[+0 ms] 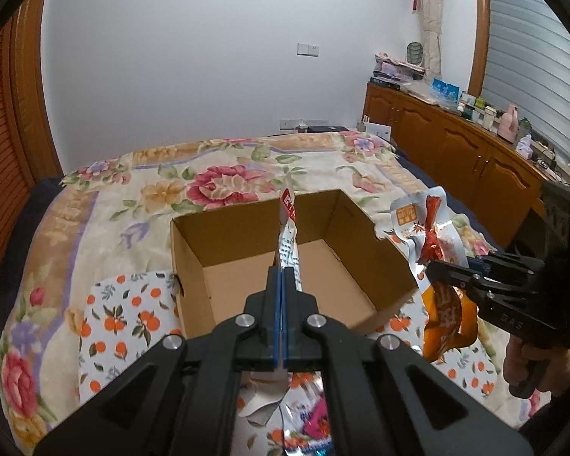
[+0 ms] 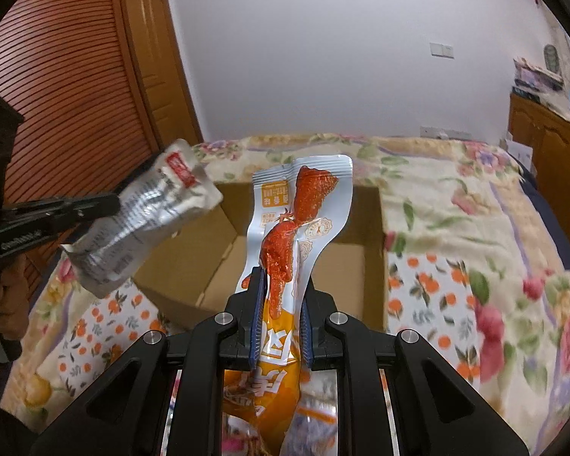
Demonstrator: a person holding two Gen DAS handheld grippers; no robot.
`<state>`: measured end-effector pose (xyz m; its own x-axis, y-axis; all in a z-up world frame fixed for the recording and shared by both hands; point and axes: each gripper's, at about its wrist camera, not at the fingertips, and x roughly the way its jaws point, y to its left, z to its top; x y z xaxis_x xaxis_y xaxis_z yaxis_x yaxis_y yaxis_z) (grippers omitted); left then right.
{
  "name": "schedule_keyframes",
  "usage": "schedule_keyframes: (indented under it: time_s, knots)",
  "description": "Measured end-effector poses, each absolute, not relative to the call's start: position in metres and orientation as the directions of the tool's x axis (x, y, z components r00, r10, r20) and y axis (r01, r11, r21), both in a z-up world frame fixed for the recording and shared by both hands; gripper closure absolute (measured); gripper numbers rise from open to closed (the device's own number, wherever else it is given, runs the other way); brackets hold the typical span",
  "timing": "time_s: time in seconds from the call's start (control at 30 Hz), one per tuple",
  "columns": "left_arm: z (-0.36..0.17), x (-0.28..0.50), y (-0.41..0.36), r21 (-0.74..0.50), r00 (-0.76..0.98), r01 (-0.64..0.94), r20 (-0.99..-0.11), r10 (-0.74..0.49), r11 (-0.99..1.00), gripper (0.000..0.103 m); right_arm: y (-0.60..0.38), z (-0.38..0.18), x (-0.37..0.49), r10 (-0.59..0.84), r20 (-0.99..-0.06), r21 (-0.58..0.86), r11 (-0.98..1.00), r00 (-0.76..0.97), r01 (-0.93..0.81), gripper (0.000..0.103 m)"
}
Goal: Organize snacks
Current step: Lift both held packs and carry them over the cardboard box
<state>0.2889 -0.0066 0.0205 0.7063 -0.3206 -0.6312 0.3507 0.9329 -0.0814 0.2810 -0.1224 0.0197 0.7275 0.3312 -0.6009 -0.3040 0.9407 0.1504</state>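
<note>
An open, empty cardboard box (image 1: 243, 239) sits on the bed; it also shows in the right wrist view (image 2: 372, 228). My left gripper (image 1: 282, 271) is shut on a silver snack pouch (image 1: 288, 228), held edge-on above the box; the pouch shows flat at the left of the right wrist view (image 2: 144, 224). My right gripper (image 2: 279, 304) is shut on an orange-and-white chicken snack packet (image 2: 304, 205), held upright in front of the box; it shows at the box's right in the left wrist view (image 1: 433, 243). More snack packets lie below both grippers (image 1: 307, 418).
A floral blanket (image 1: 216, 182) covers the bed, with an orange-print cloth (image 1: 121, 315) under the box. A wooden cabinet (image 1: 456, 152) with clutter runs along the right wall. A slatted wooden door (image 2: 68, 87) stands at the left.
</note>
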Motion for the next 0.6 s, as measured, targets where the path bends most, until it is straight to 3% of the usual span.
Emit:
schedule_keyframes:
  time_s: [0.6]
  knots:
    - [-0.038, 0.377, -0.007, -0.069, 0.671, 0.305, -0.692, -0.266, 0.95, 0.103, -0.098, -0.004, 0.388, 0.315, -0.641, 0.139, 0.944, 0.7, -0.298, 0.089]
